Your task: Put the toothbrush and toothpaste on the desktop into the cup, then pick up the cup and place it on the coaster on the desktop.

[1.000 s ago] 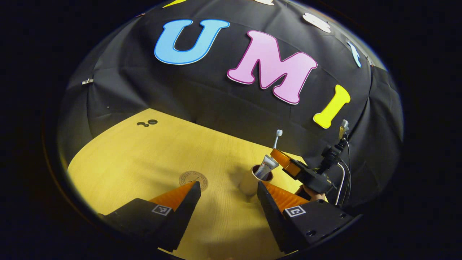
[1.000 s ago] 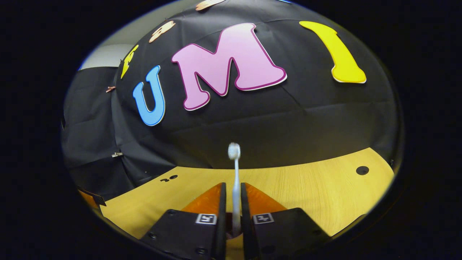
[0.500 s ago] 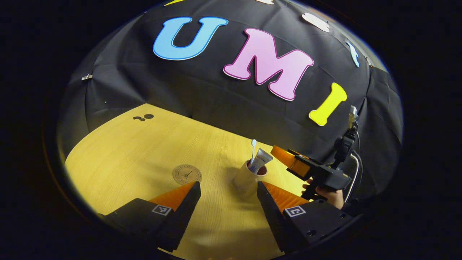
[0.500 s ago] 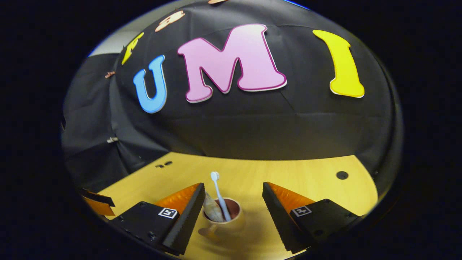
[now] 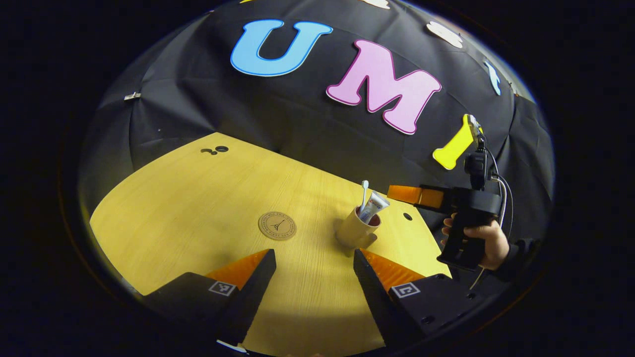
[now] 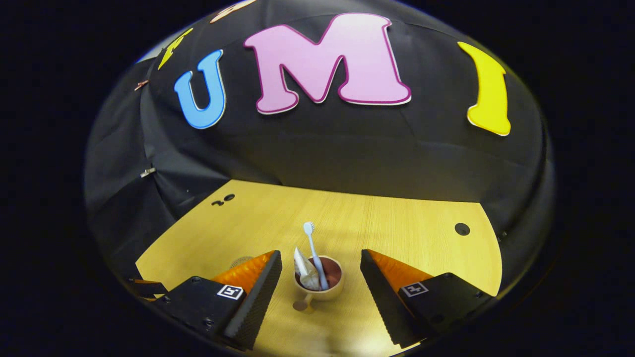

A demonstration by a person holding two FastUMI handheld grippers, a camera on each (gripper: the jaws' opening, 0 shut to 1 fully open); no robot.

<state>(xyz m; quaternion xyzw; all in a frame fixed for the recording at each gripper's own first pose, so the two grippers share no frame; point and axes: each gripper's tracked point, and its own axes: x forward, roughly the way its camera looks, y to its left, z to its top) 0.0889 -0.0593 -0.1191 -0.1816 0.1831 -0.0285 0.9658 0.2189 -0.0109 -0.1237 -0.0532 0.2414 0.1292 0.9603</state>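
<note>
A beige cup (image 5: 354, 231) with a handle stands on the wooden desktop (image 5: 198, 198). The white toothbrush (image 5: 364, 192) and the toothpaste tube (image 5: 374, 205) stick up out of it. A round brown coaster (image 5: 277, 225) lies flat to the cup's left. My left gripper (image 5: 313, 263) is open above the near table edge, short of cup and coaster. In the right gripper view the cup (image 6: 318, 292) with toothbrush (image 6: 313, 250) and toothpaste (image 6: 303, 270) sits just beyond my open right gripper (image 6: 321, 270). In the left gripper view the right gripper (image 5: 419, 195) hovers at the cup's right, held by a hand (image 5: 488, 240).
The booth's black cloth wall rises behind the desk. Small round holes mark the desktop at the far left (image 5: 221, 148), beside the cup (image 5: 407, 216) and at the far right (image 6: 462, 229). A cable hangs from the right gripper's handle (image 5: 501, 198).
My right gripper was shut on the toothbrush; it has opened, left the brush standing in the cup and drawn back upward. The left gripper has pulled back a little and stayed open.
</note>
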